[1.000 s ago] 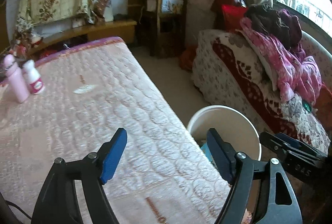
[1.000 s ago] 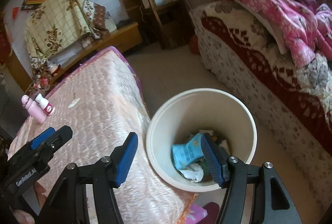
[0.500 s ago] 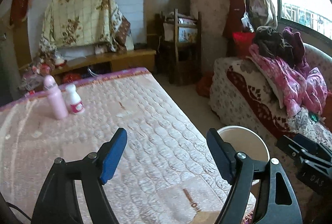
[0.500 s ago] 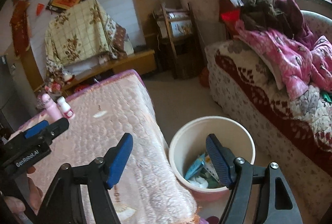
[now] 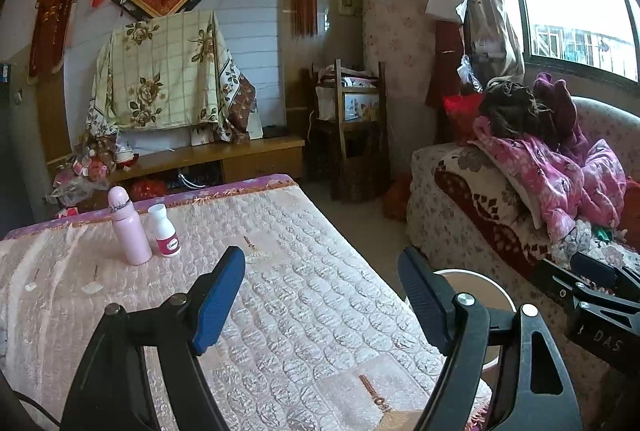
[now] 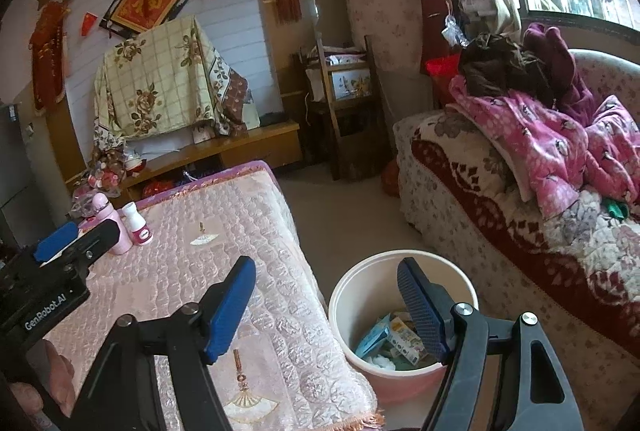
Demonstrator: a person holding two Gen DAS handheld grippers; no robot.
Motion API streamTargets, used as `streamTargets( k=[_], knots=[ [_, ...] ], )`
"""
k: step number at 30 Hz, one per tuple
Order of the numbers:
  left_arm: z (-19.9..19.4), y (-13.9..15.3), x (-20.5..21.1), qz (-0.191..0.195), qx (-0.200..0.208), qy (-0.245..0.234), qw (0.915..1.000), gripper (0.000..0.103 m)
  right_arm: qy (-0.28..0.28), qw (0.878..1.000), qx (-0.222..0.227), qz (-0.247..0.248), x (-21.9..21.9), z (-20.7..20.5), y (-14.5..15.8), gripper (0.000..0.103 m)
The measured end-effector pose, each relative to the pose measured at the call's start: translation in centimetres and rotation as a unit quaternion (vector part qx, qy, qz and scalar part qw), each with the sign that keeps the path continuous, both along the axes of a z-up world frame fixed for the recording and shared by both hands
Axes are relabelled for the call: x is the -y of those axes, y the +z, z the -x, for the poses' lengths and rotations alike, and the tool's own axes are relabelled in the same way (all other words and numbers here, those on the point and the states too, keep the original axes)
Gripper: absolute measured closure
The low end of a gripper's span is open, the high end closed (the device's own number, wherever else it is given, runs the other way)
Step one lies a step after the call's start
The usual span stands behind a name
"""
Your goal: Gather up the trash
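**Desk:** What are the grippers doing?

**Photographer:** Both are empty. The left gripper [image 5: 322, 297] hangs over the quilted pink bed cover [image 5: 304, 311], blue pads spread wide with nothing between them. The right gripper [image 6: 326, 305] is just as wide apart, poised above the cover's right edge and the white bucket [image 6: 352, 291].

**Desk:** And the trash?

**Photographer:** In the bucket, on the floor just beside the bed's right edge: a blue packet [image 6: 372, 341], small cartons and something white and crumpled.

**Desk:** Anything on the bed?

**Photographer:** A pink bottle [image 5: 129, 227] and a small white bottle [image 5: 163, 230], upright and just beside each other, near the far left corner. A sofa [image 6: 500, 215] piled with pink clothing [image 6: 560, 151] stands at right.
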State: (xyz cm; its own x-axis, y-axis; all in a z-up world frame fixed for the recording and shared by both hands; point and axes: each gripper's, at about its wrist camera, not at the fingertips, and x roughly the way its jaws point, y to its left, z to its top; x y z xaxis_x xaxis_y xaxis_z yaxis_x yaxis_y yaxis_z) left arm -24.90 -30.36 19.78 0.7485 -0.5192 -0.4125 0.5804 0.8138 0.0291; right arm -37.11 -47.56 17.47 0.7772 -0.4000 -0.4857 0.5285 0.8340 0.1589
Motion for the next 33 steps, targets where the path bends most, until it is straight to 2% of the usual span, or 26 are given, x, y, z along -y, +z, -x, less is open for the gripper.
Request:
streamTargets(
  k=[33],
  knots=[
    [0.74,-0.89,0.53,-0.002,-0.008,-0.007,0.9999,0.024,-0.008,1.0,-0.009,0.003,-0.47,-0.09,-0.25,0.026]
  ],
)
